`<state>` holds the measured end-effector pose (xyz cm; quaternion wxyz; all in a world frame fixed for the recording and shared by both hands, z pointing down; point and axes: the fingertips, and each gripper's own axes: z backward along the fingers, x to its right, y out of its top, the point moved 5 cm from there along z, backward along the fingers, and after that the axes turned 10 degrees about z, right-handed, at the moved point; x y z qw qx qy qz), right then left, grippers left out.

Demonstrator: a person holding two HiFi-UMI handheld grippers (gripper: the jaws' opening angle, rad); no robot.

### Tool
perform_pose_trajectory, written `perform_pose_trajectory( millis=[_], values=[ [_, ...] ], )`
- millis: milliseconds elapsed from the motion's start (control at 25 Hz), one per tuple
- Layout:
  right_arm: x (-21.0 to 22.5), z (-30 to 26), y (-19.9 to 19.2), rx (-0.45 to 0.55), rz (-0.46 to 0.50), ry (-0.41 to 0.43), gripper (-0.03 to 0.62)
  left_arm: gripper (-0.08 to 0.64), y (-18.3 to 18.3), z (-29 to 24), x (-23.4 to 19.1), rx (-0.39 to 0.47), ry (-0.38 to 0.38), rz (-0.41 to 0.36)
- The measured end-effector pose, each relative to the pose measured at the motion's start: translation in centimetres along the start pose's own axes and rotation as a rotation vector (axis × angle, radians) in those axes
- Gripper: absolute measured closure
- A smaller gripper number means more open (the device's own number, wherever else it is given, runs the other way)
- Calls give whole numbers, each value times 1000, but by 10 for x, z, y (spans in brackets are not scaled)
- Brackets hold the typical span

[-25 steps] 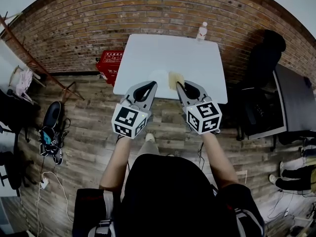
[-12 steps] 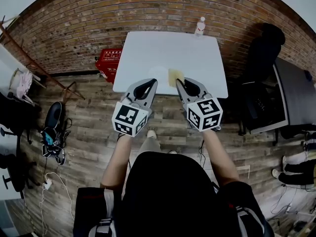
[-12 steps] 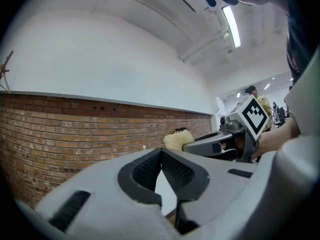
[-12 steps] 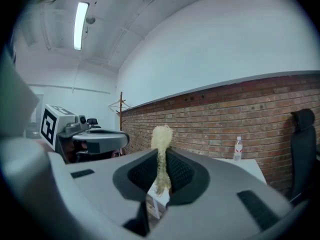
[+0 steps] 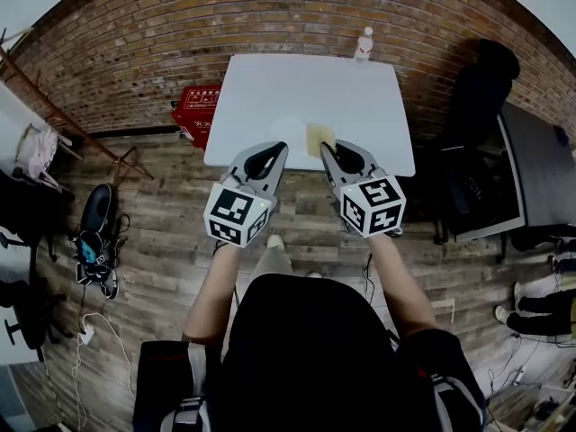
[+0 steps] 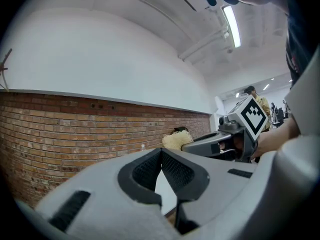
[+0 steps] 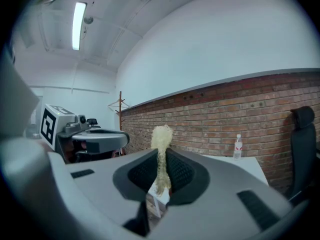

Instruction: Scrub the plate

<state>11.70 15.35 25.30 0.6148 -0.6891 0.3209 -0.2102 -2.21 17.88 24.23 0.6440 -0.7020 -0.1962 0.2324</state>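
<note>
Head view: right gripper [image 5: 329, 151] clamps a yellow sponge [image 5: 319, 138] edge-up at frame centre; left gripper [image 5: 278, 149] pinched closed, empty. Plate [image 5: 286, 130], probably the faint pale disc on the table [image 5: 360, 106], sits just left of the sponge, directly above the left gripper's tips.

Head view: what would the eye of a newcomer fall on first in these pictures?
Two grippers with black-and-white marker cubes are held side by side at the near edge of the white table. The right gripper has its jaws shut on a pale yellow scrubbing pad; the left gripper is shut on nothing. A small bottle stands at the table's far edge, before a brick wall.
</note>
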Motion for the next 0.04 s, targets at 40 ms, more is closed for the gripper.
perform_pose_trajectory(
  millis=[40],
  values=[
    [0,0,0,0,1,1,551,540,0,0,0,0,1,0]
  ],
)
